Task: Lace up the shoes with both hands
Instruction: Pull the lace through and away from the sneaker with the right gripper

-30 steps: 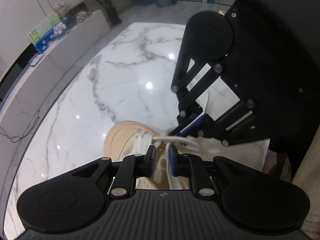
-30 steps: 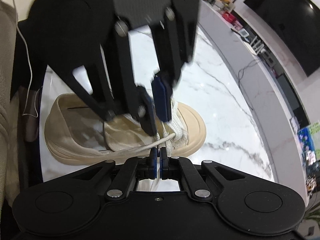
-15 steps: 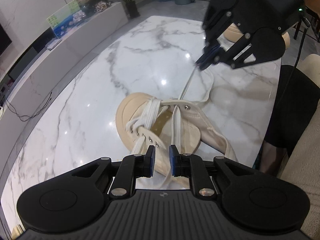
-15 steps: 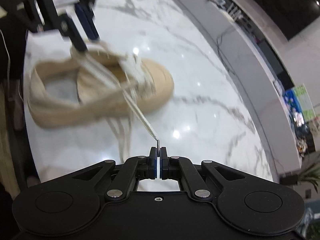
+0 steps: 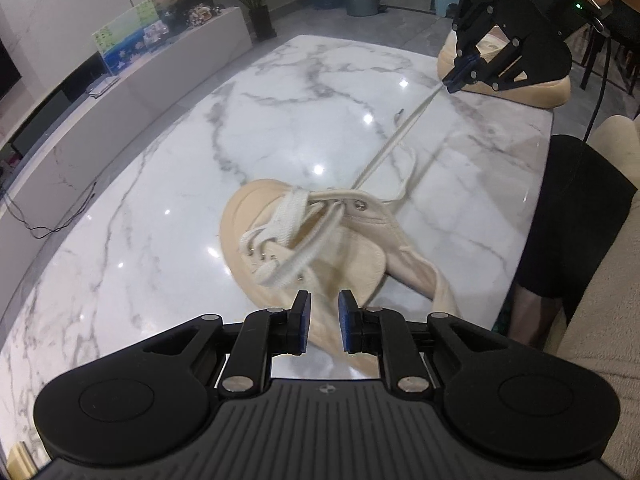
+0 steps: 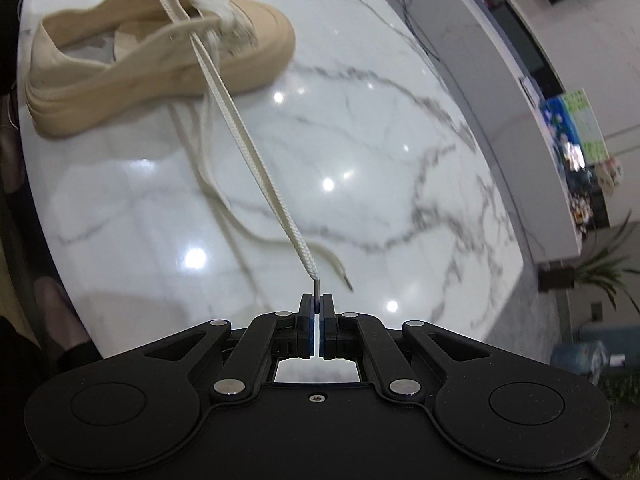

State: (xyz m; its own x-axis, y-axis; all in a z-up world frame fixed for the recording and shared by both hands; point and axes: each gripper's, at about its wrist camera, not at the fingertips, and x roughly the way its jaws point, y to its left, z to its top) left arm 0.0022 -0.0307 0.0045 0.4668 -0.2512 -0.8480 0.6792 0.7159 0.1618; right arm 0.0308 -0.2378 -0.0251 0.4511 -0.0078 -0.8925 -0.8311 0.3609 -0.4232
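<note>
Shoe: a beige canvas shoe (image 5: pixel 320 240) lies on the white marble table (image 5: pixel 160 200), toe pointing away in the left wrist view. In the right wrist view the same shoe (image 6: pixel 160 52) sits at the far upper left, partly blurred; its sole edge is soft and hard to read.

Lace: one white lace end (image 6: pixel 244 132) runs taut from the shoe's upper eyelets across the table. Its thin tip disappears between the pads of the right hand-held gripper. A second loose lace end (image 6: pixel 280 240) trails on the table, blurred, so its course back to the shoe cannot be traced.

Right hand-held gripper: the right hand-held gripper (image 6: pixel 317 308) is pinched closed on the lace tip, with only a sliver of gap showing behind it. In the left wrist view it (image 5: pixel 456 84) appears far off at upper right, well apart from the shoe.

Left hand-held gripper: the left hand-held gripper (image 5: pixel 322 320) hovers above the near side of the shoe, pads parted by a modest gap with nothing between them. Its body hides the heel part of the shoe.

Second shoe: another beige shoe (image 5: pixel 532 88) at the far table edge is mostly covered by the right hand-held gripper.

Person: a dark-clad leg (image 5: pixel 572 220) shows at the right, cut off by the frame.

Eyelets: metal eyelets (image 5: pixel 362 205) are visible; how many are threaded cannot be told.
</note>
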